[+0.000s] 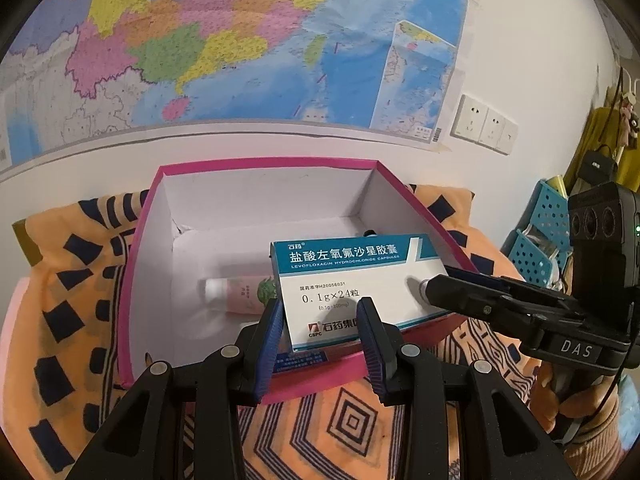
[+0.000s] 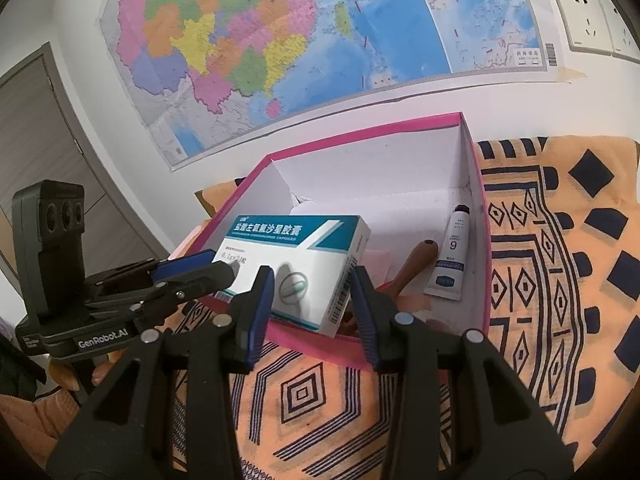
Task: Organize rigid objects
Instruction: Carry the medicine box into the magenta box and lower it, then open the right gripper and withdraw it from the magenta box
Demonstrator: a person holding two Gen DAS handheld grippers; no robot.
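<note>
Where both grippers' fingers (image 1: 276,320) clamp it, medicine box (image 1: 352,280), above pink carton (image 1: 136,264)

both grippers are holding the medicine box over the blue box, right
Not quite: the box under it is pink, not blue. Both the left gripper and right gripper do grip the medicine box above the pink box, as the left wrist view shows.

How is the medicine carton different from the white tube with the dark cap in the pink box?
The medicine carton is a flat, teal-and-white rectangle held above the pink box by both grippers; the white tube is slim and dark-capped and lies loose on the box floor by the right wall. The carton is far bigger. Both carry printed labels.
</note>
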